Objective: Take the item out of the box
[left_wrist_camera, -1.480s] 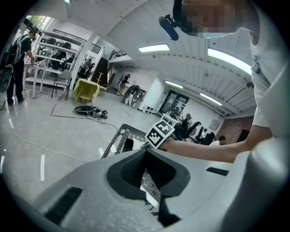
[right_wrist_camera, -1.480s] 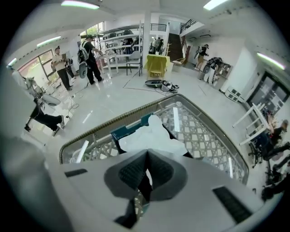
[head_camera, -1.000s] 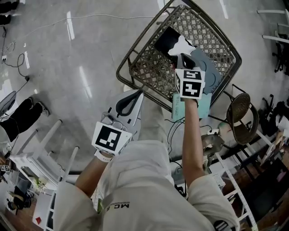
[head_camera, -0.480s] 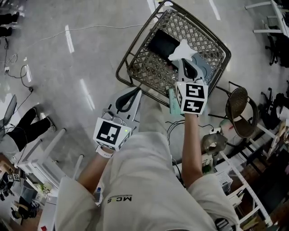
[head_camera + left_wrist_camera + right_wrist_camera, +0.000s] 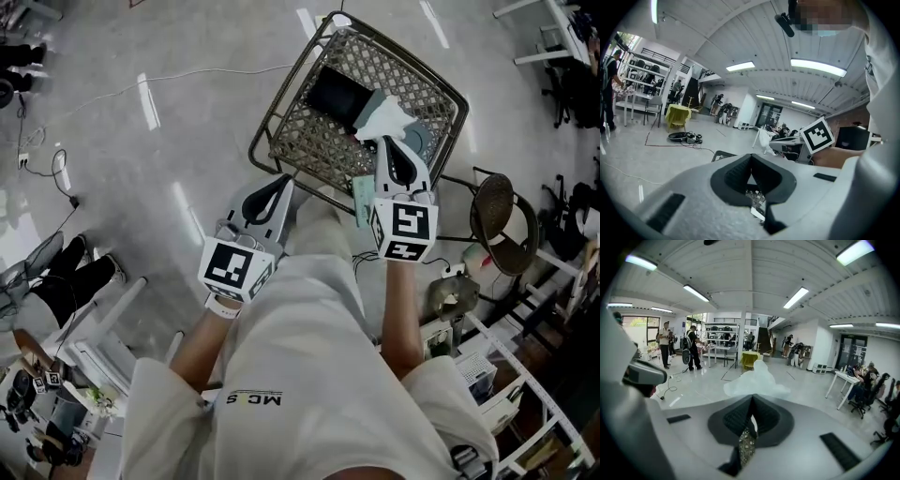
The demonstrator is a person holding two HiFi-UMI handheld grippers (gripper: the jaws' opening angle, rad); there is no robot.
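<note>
Step in hand: lifting the white crumpled item (image 5: 386,117) out of the wire-mesh basket (image 5: 309,141) that serves as the box.
Right claw (image 5: 388,142): pinched fully together on a thin fold of the white crumpled item, which bunches up just past the tips in the right gripper view (image 5: 757,380).
Left claw (image 5: 281,185): closed on nothing, hanging outside the basket's near rim at centre frame.
Item's place: upper centre of the head view, inside the basket, over a black flat object (image 5: 336,92) and a grey-blue object (image 5: 419,142). I cannot tell whether it is already clear of them.
Doing it well: the item looks soft and the hold is only on a fold, so a steady, straight rise suits it. A jerk could slip the fold free or drag the slack onto the mesh.
Edges: the near rim lies directly below the right claw, with a teal card (image 5: 361,200) hanging there. The trailing part should rise above the rim before moving toward the body.
Open room: the bare grey floor (image 5: 141,159) at left is wide and free. The right side is crowded by a round stool (image 5: 497,220) and white racks (image 5: 525,375).
</note>
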